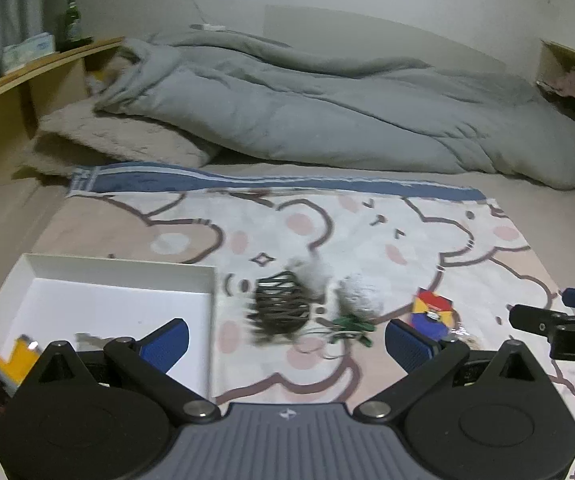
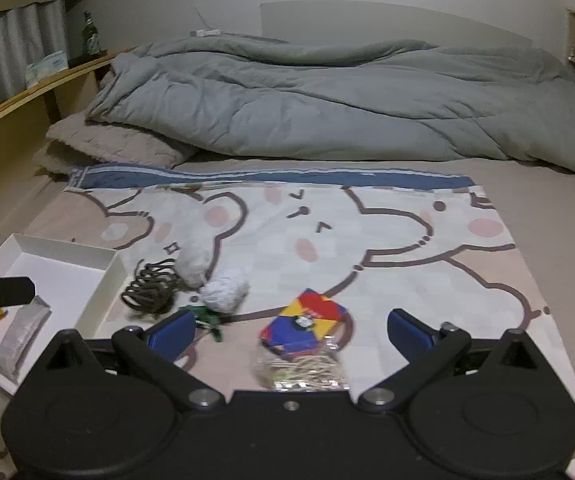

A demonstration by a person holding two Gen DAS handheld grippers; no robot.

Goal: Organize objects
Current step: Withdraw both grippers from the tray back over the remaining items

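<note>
A shallow white box (image 1: pixel 119 268) (image 2: pixel 99 294) lies at the left on a bear-print cloth; a yellow item (image 1: pixel 15 358) and a silver packet (image 2: pixel 21 334) lie inside. Right of it sit dark coiled hair ties (image 1: pixel 279 308) (image 2: pixel 149 286), two white pompoms (image 1: pixel 357 294) (image 2: pixel 225 290), a green clip (image 1: pixel 353 326) (image 2: pixel 205 318), a red-yellow-blue box (image 1: pixel 431 312) (image 2: pixel 301 322) and a clear bag of small sticks (image 2: pixel 303 372). My left gripper (image 1: pixel 287 338) is open above the hair ties and clip. My right gripper (image 2: pixel 291 330) is open around the colourful box.
The bear-print cloth (image 2: pixel 407 240) covers the near half of the bed. A rumpled grey duvet (image 1: pixel 327 108) and a beige pillow (image 1: pixel 115 136) fill the far half. A wooden shelf (image 1: pixel 27 72) with a green bottle (image 1: pixel 72 20) runs along the left.
</note>
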